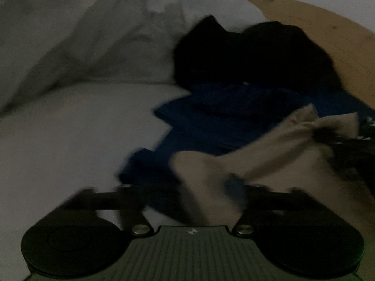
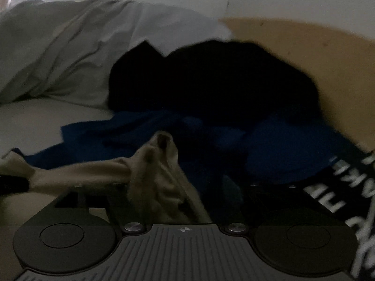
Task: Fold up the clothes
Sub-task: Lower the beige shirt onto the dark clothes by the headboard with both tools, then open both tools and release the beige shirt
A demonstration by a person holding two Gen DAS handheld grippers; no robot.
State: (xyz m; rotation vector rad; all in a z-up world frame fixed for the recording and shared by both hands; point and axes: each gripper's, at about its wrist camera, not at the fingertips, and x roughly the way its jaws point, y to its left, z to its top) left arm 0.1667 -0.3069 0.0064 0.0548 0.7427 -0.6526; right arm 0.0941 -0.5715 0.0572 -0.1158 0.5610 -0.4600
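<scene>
A beige garment (image 1: 269,154) hangs stretched between my two grippers, above a crumpled blue garment (image 1: 211,121) on the bed. In the left wrist view the beige cloth bunches over my left gripper (image 1: 211,185) and hides the fingertips; it looks shut on it. The cloth runs up to the right gripper (image 1: 346,145), a dark shape at the right edge. In the right wrist view the beige garment (image 2: 161,178) bunches up in my right gripper (image 2: 164,164), and a strand leads to the left gripper (image 2: 11,183). Both views are dim and blurred.
A black garment (image 1: 246,53) is heaped behind the blue one, against a wooden board (image 1: 328,28). A rumpled white duvet (image 1: 70,35) lies at the back left on the white sheet (image 1: 58,140). A black cloth with white lettering (image 2: 339,187) lies at the right.
</scene>
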